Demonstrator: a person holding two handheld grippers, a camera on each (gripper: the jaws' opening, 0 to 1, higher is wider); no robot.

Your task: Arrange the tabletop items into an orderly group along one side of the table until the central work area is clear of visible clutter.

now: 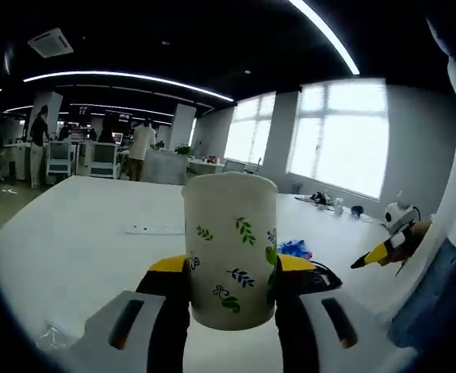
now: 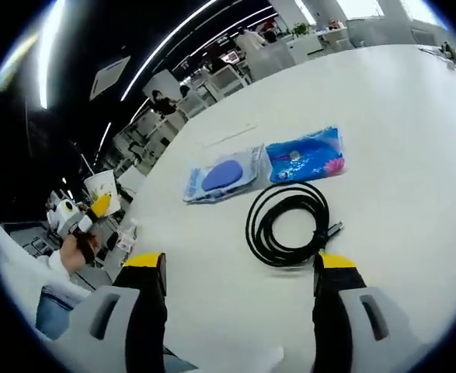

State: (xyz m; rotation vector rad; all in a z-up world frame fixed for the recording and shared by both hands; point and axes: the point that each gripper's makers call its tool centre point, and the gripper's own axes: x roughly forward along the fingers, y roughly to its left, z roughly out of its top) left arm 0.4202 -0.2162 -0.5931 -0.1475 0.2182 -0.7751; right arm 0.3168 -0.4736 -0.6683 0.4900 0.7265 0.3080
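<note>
The left gripper grips a white cup with a leaf pattern between its jaws, above the white table. The right gripper has its jaws wide apart over the table, just before a coiled black cable. Beyond the cable lie two blue packets side by side.

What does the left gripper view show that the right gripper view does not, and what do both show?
Left gripper view alone: the left tool shut on a leaf-printed cup, and a power strip. Right gripper view alone: the open right tool above a coiled black cable and two blue packets. Both: the white table and the office behind.
</note>
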